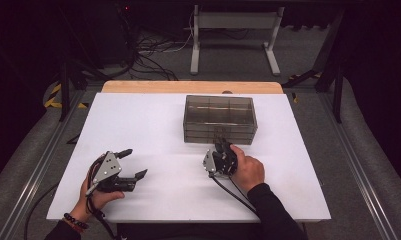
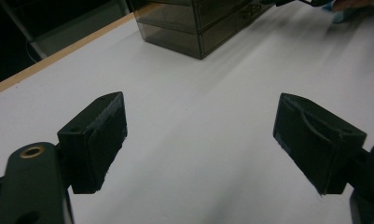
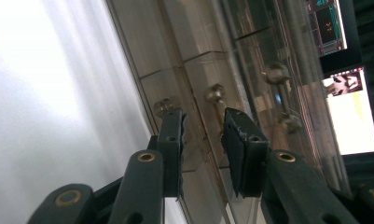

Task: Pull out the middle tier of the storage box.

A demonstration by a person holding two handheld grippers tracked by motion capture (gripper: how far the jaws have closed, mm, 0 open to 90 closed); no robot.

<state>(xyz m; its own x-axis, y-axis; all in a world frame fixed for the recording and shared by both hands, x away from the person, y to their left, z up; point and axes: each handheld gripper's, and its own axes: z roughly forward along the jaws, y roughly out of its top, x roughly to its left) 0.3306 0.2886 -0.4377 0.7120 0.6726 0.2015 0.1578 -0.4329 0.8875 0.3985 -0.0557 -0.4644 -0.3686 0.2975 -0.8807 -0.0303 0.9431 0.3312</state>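
While your left gripper (image 1: pixel 134 162) rests wide open at 7 o'clock, your right gripper (image 3: pixel 203 126), rolled sideways and partly closed on nothing, meets the drawer box (image 1: pixel 219 119) front at 1 o'clock, knobs (image 3: pixel 215 94) just ahead.

Drawer box (image 1: pixel 220 119): smoky transparent plastic, glossy, with small shiny metal-look knobs (image 3: pixel 214 94). Table top (image 1: pixel 148 130): smooth matt white sheet; bare wood strip (image 1: pixel 188 87) along its upper edge. Gripper pads (image 2: pixel 100 135): matt black plastic, brass-coloured rivets. Floor (image 1: pixel 308 50): grey, carpet-like, rough.
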